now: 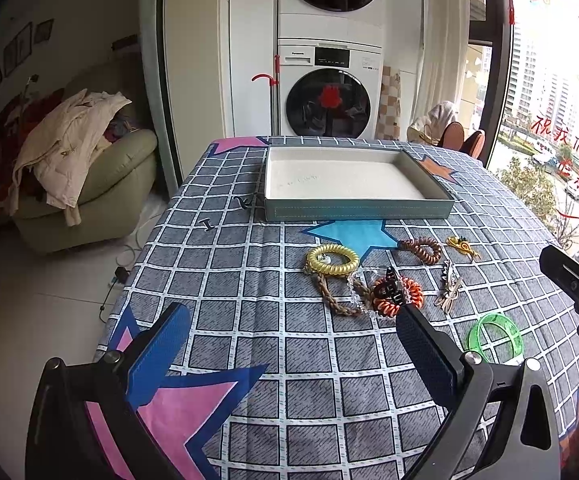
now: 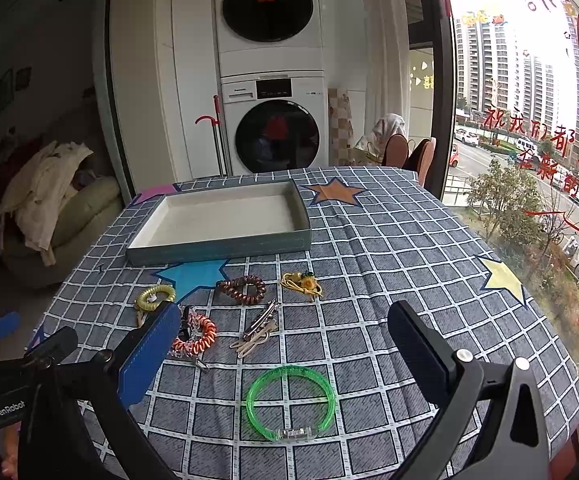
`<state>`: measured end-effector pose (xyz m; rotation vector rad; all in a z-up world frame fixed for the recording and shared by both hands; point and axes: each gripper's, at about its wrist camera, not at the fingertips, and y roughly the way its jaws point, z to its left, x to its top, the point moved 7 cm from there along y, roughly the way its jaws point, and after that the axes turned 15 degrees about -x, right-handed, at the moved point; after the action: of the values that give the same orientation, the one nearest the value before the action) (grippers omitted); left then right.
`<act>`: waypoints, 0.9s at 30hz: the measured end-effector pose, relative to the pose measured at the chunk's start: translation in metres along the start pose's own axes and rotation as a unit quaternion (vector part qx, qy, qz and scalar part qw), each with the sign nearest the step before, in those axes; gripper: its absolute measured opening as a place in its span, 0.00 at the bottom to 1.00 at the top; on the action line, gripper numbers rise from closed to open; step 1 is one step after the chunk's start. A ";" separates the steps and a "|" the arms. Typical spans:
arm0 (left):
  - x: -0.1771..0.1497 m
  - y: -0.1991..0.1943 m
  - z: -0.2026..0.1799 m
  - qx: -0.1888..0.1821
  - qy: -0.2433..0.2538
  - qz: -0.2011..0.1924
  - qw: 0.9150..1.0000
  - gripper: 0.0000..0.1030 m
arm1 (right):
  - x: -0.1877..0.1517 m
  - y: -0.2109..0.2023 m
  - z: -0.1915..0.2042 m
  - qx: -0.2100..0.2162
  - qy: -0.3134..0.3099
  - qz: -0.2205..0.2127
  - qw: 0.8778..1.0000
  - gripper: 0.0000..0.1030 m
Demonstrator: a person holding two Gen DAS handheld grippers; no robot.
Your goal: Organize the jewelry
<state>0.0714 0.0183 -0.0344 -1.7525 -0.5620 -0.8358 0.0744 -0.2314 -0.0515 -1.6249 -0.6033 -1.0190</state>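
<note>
We are in a lived-in apartment: behind the table under its grey grid-patterned star tablecloth stand stacked white front-loading washer and dryer, left of it a clothes-heaped pale green armchair, right a high-rise-facing window.

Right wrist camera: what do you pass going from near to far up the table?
Green bracelet → metal hair clips → brown spiral hair tie → empty tray, farthest back.

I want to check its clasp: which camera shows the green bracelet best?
The right wrist view: the green bracelet lies whole and close, clasp facing the camera. The left wrist view shows it partly hidden behind a gripper finger.
</note>
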 end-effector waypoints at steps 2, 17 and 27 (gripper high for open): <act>0.000 0.000 0.000 0.000 0.000 0.001 1.000 1.00 | 0.000 0.001 0.000 0.000 0.000 0.000 1.000 1.00; -0.001 0.001 0.000 0.003 0.001 0.003 1.000 1.00 | -0.001 0.003 0.002 0.002 0.000 0.004 1.000 1.00; -0.004 0.002 0.003 0.004 0.000 0.006 1.000 1.00 | -0.003 0.004 0.003 0.003 0.000 0.005 1.000 1.00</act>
<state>0.0709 0.0204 -0.0387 -1.7469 -0.5542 -0.8241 0.0773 -0.2289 -0.0564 -1.6211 -0.5970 -1.0080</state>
